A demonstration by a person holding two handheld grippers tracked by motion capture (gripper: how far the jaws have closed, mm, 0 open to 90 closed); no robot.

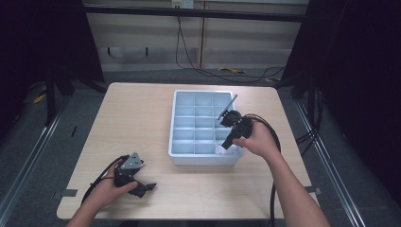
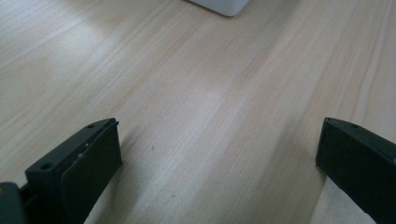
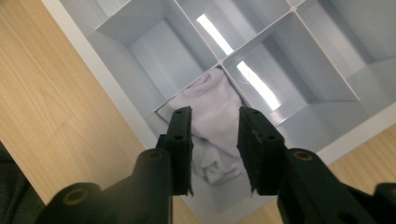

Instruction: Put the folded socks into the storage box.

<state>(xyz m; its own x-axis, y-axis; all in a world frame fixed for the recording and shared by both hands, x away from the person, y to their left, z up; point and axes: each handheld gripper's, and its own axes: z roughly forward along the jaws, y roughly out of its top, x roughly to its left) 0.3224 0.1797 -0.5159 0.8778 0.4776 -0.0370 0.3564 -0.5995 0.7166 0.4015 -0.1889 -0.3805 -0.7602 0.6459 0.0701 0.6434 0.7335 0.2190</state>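
At the lower left of the high view the left gripper (image 1: 150,186) rests on the wooden table (image 1: 142,113), jaws wide apart and empty, while right of centre the right gripper (image 3: 215,140), jaws partly parted and gripping nothing, hangs above a white cloth (image 3: 210,126) in the corner compartment of the pale blue divided tray (image 1: 175,123).

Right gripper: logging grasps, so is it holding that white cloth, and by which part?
Nothing is held: the right gripper stands open above the white cloth in the tray's corner compartment.

Bare table (image 1: 142,123) left of tray (image 1: 176,142); cloth (image 3: 212,126) fills tray's near-right cell.
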